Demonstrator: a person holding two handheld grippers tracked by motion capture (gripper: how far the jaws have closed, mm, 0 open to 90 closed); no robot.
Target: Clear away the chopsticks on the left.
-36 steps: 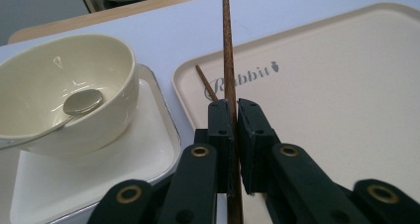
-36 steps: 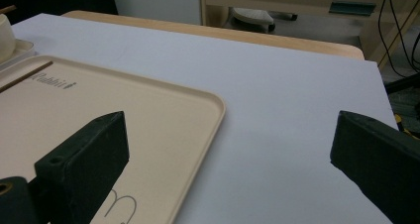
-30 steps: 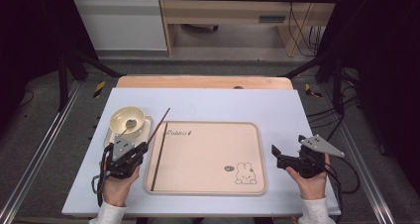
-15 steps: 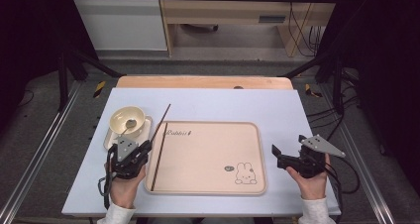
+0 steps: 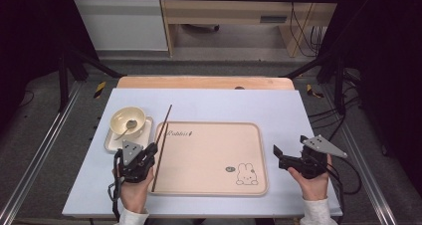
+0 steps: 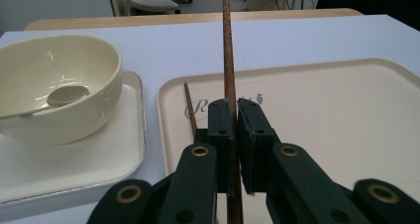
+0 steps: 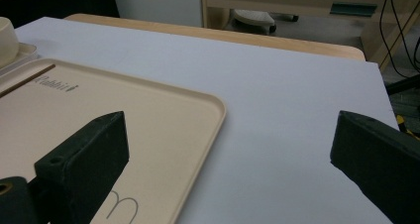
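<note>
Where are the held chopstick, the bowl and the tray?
chopstick (image 6: 228,60), left gripper view, on the shaft above the shut jaws.
bowl (image 5: 128,121), high view, on the inner wall beside the spoon.
tray (image 5: 209,155), high view, on its bare floor.

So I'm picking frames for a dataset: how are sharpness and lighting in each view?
High view: table evenly lit, surroundings dark, picture a bit soft. Left gripper view: the held chopstick and bowl are fairly sharp, the left claw slightly soft. Right gripper view: the open right claw is blurred and dark, and the tray reads clearly.
</note>
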